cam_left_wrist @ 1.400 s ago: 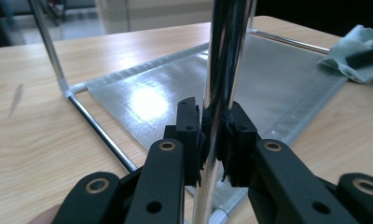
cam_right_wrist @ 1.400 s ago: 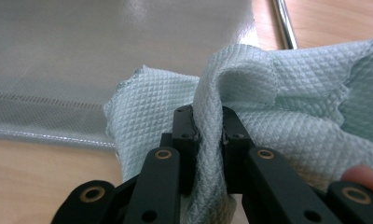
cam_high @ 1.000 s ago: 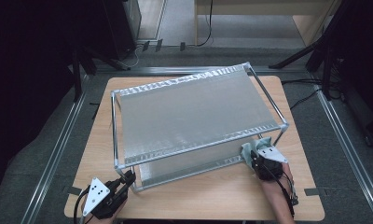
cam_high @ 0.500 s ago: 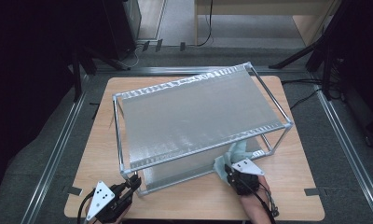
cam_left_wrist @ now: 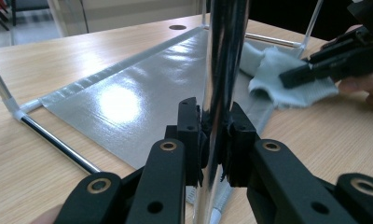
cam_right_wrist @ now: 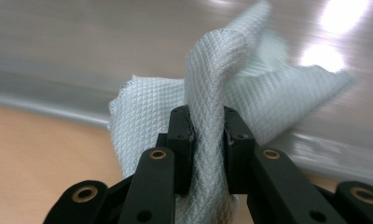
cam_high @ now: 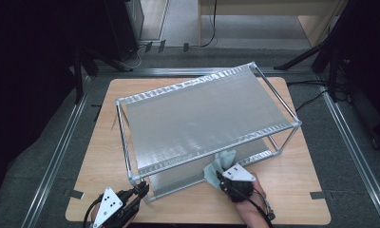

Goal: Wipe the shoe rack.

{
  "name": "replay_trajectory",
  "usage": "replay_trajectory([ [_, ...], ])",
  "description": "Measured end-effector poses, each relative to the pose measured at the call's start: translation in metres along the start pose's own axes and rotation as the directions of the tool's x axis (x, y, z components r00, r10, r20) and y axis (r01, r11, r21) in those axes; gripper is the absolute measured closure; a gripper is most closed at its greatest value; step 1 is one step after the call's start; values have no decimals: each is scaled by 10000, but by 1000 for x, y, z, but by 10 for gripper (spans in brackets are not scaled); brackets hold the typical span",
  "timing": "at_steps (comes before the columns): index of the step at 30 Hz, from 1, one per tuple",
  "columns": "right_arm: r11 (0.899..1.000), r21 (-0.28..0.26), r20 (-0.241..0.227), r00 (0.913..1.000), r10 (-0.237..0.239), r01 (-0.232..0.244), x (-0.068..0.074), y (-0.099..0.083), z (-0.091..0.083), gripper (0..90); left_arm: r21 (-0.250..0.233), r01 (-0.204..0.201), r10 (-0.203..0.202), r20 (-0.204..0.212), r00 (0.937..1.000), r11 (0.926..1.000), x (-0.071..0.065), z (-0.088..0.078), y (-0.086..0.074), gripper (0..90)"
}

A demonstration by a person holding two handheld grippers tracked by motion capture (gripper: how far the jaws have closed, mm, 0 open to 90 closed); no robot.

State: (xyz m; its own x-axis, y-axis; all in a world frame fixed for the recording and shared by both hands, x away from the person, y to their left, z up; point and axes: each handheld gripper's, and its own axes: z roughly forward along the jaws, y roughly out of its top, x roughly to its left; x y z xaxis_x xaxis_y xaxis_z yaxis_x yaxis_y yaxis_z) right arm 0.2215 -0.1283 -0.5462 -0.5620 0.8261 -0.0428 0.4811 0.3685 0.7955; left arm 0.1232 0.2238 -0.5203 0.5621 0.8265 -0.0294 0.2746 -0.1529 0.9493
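Note:
A two-tier chrome rack [cam_high: 202,118] with silver shelves stands on the wooden table [cam_high: 107,142]. My left gripper [cam_high: 141,189] is at the rack's front left corner, shut on the upright chrome post [cam_left_wrist: 224,56]; in the left gripper view the pads [cam_left_wrist: 194,135] squeeze the post from both sides. My right gripper [cam_high: 220,176] is at the front edge of the lower shelf [cam_left_wrist: 142,93], shut on a pale blue waffle cloth [cam_right_wrist: 217,79]. The cloth [cam_high: 216,164] lies bunched on the lower shelf under the top shelf's front rail.
The rack covers most of the table. Bare wood shows along the near edge [cam_high: 188,209] and at the right [cam_high: 307,171]. Metal floor rails [cam_high: 60,152] run along both sides of the table, and cables lie on the floor behind.
My right gripper has slid left along the front of the lower shelf, dragging the cloth with it. The left gripper has stayed on the post.

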Motion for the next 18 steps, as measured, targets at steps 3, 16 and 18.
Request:
replay_trajectory([
  [3, 9991, -29, 576, 9974, 424, -423, -28, -5, -4, 772, 7, -74, 74, -1, 10000, 10000, 2, -1, 0, 806],
  [16, 9720, -422, 3057, 9232, 2328, -2311, -116, -28, -28, 770, 1, 122, -122, -57, 9999, 9999, 8, -2, -1, 803],
  [18, 9769, -402, 2980, 9307, 2121, -2097, -110, -26, -26, 770, 5, 123, -123, -34, 9999, 9999, 8, -2, -1, 803],
])
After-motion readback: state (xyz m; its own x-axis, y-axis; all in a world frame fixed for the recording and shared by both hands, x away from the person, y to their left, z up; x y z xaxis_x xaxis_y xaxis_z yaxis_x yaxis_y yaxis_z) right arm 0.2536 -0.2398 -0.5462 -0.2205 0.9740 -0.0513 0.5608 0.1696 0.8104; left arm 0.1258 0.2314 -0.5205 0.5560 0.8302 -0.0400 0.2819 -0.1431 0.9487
